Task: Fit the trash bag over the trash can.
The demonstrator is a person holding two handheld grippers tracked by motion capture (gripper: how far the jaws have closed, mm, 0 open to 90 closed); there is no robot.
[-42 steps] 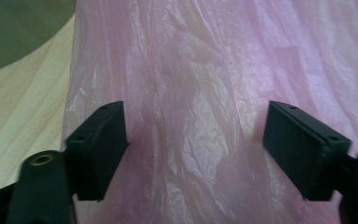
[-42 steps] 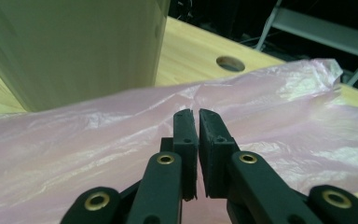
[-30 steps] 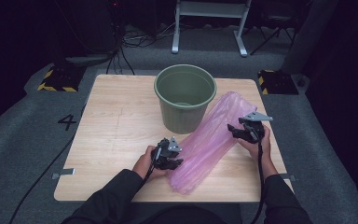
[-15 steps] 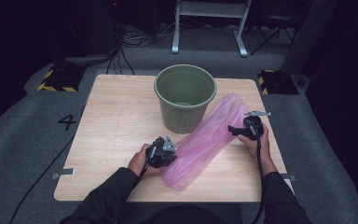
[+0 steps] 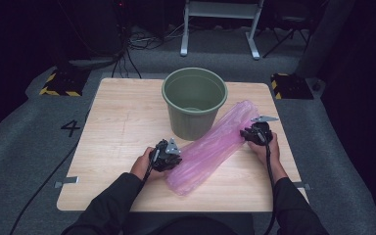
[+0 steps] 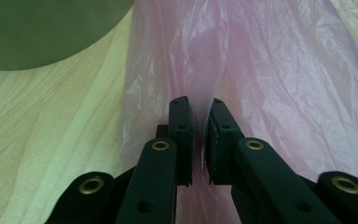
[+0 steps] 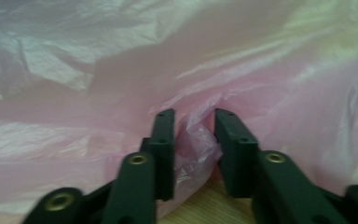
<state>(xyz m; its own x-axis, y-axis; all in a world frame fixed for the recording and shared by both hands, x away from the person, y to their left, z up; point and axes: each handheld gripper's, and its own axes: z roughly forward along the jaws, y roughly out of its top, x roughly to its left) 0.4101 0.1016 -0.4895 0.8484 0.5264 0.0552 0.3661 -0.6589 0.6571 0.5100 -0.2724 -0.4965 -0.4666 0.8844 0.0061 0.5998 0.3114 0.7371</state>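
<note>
On the desk point(image 5: 122, 122) | bag point(image 5: 210, 147) beside bucket point(image 5: 194, 100) | left gripper point(image 6: 200, 135) pinches its fold | right gripper point(image 7: 195, 140) just closing, bag bunched between fingers point(image 7: 164, 140), gripped

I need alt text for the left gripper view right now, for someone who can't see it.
The left gripper, its two black jaws nearly together, pinches a thin fold of the crinkled pink plastic bag lying on the light wooden table. The curved side of a green bucket sits at the upper left.
</note>
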